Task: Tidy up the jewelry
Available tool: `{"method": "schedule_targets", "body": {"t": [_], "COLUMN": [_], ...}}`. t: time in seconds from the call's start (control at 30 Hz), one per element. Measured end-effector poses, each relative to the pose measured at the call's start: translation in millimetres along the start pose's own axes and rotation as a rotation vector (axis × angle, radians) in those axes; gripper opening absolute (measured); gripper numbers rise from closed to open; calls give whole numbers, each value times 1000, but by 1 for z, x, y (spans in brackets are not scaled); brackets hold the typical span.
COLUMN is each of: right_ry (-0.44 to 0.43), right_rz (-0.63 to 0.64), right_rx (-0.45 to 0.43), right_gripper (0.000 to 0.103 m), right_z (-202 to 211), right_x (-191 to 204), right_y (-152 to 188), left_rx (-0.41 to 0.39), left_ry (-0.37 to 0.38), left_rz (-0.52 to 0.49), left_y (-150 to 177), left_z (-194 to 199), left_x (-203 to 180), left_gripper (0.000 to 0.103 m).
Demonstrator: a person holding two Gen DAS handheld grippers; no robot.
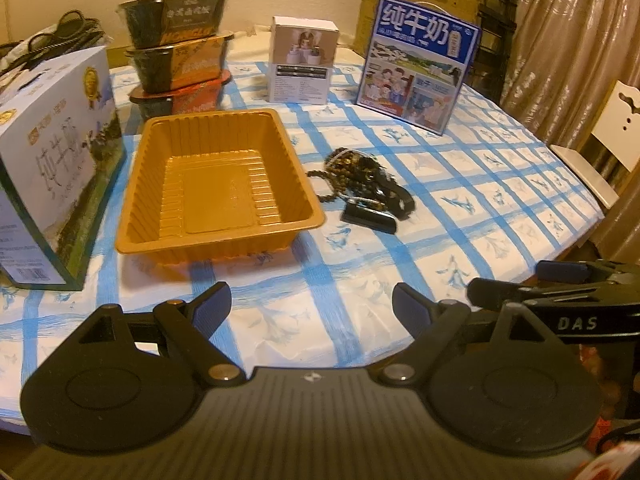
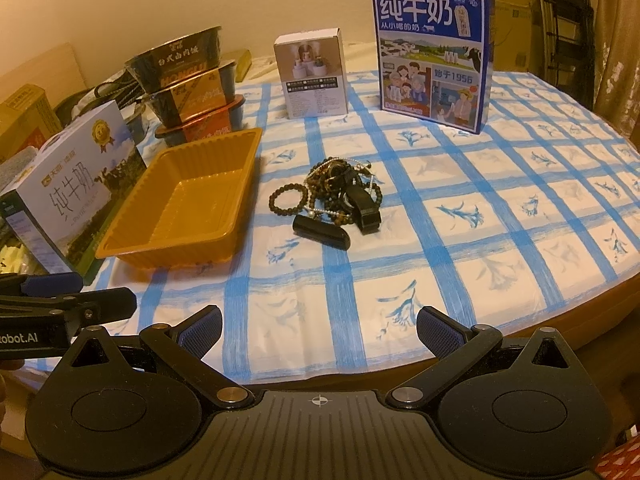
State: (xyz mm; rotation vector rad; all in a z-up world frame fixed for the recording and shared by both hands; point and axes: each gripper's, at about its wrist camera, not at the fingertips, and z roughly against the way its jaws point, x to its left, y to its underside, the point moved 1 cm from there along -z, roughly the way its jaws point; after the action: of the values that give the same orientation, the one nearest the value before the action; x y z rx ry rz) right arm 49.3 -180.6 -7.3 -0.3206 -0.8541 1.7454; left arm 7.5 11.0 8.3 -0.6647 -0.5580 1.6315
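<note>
Both grippers, left [image 1: 312, 304] and right [image 2: 319, 326], gape wide, empty. Pick one piece off the jewelry heap [image 2: 334, 196]; lift slowly, untangling, toward the tray [image 2: 180, 208].

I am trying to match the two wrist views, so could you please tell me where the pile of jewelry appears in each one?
Left wrist: the jewelry pile lies right of centre, just right of the orange tray.
Right wrist: the jewelry pile lies near the centre, with the orange tray apart to its left.
Shared landmark: the blue milk carton stands behind the pile.
</note>
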Motion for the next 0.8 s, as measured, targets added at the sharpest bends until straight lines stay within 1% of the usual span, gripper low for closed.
{"method": "schedule_targets", "body": {"t": [0.13, 0.23, 0.4, 0.47, 0.57, 0.63, 0.8], "right_ry": [9, 1, -8, -30, -23, -22, -27], "right_rz": [-29, -65, -71, -67, -70, -57, -31], "right_rx": [-32, -51, -40, -28, -29, -30, -61], "right_gripper": [103, 103, 103, 103, 103, 103, 103], "right_z": [-1, -4, -19, -29, -44, -56, -80], "right_x": [-6, -9, -8, -6, -4, -2, -5], "right_y": [2, 3, 2, 2, 2, 1, -3], "left_rx": [-11, -32, -66, -87, -112, -124, -178], "left_ry": [-13, -46, -82, -102, -134, -150, -188], "left_rz": [26, 55, 126, 151, 193, 221, 285], "left_y": [4, 7, 11, 13, 16, 18, 20], "left_z": [-5, -9, -22, -26, -36, -42, -59], "left_x": [10, 23, 55, 66, 80, 89, 105], "left_gripper": [87, 86, 85, 82, 78, 78, 71]}}
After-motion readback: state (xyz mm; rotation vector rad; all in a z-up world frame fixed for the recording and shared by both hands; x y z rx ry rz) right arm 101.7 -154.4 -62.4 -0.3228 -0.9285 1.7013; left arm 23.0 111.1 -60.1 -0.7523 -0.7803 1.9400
